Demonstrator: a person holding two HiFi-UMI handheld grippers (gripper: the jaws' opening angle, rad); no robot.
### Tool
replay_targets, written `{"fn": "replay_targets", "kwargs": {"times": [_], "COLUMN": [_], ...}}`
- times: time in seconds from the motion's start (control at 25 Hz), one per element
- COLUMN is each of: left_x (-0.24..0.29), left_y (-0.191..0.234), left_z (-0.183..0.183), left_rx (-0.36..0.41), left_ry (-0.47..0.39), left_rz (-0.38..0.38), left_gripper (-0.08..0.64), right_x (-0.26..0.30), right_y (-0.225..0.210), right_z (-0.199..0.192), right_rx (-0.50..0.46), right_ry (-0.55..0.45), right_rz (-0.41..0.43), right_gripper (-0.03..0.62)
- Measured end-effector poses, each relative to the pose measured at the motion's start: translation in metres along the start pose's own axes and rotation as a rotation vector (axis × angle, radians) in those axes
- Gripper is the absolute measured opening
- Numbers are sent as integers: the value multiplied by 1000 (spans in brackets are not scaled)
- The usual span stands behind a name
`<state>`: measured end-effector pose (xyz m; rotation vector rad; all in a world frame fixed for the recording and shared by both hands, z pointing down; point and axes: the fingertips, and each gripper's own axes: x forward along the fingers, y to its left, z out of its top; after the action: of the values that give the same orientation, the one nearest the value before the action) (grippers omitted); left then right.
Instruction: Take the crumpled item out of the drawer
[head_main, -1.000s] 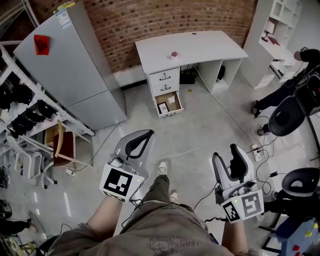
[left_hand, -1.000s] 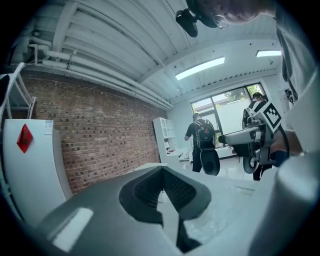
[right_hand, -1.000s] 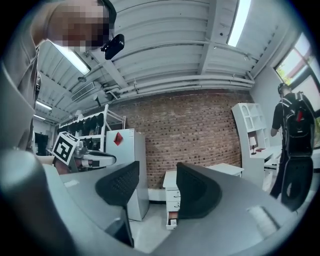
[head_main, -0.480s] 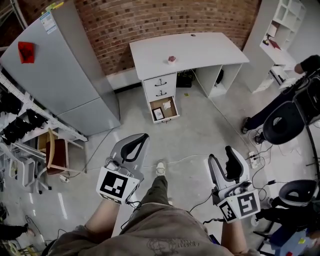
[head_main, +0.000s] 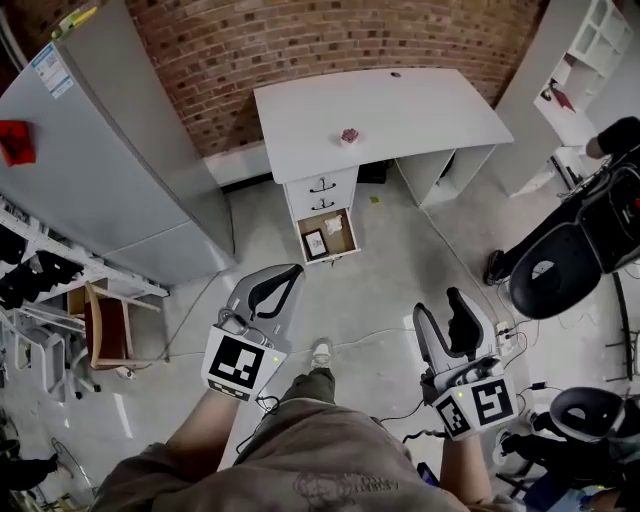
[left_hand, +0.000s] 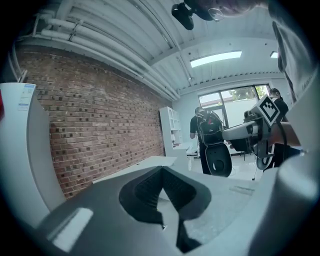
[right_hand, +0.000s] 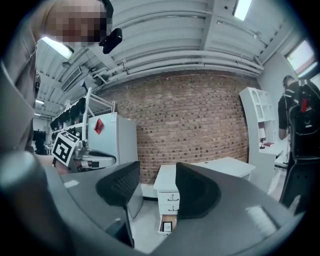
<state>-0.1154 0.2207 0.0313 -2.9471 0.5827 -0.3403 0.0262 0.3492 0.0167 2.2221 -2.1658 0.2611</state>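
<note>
In the drawer (head_main: 344, 244), the crumpled item (head_main: 334, 225) lies far beyond the right tool (head_main: 438, 305).

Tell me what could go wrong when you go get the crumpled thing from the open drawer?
Tripping, maybe: a white cable lies on the floor near the person's shoe, on the way to the desk. A wrong grab, maybe: in the bottom drawer the crumpled item sits close beside a dark-edged card, so the open right gripper might pinch that instead.
</note>
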Motion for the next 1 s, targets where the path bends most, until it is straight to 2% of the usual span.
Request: {"fn": "replay_targets", "kwargs": {"times": [0.32,0.64,0.84,1.0], "left_x": [61,101,127,154], "left_y": [74,109,120,132], "left_z": [-12,-32,-30,-29], "left_rx": [-9,-47,-64,-65], "left_ry": [39,85,87,104], "left_rz": [-12,8,31,91], "left_gripper": [1,0,2,2], "right_x": [103,150,185,220], "right_y": [-25,-60,-76,-95], "right_z": [15,10,12,8], "right_rx": [-14,-11,-29,-31], "right_ry": [21,70,93,106], "right_rz": [5,-4,56,136], "right_gripper": [255,259,261,262]}}
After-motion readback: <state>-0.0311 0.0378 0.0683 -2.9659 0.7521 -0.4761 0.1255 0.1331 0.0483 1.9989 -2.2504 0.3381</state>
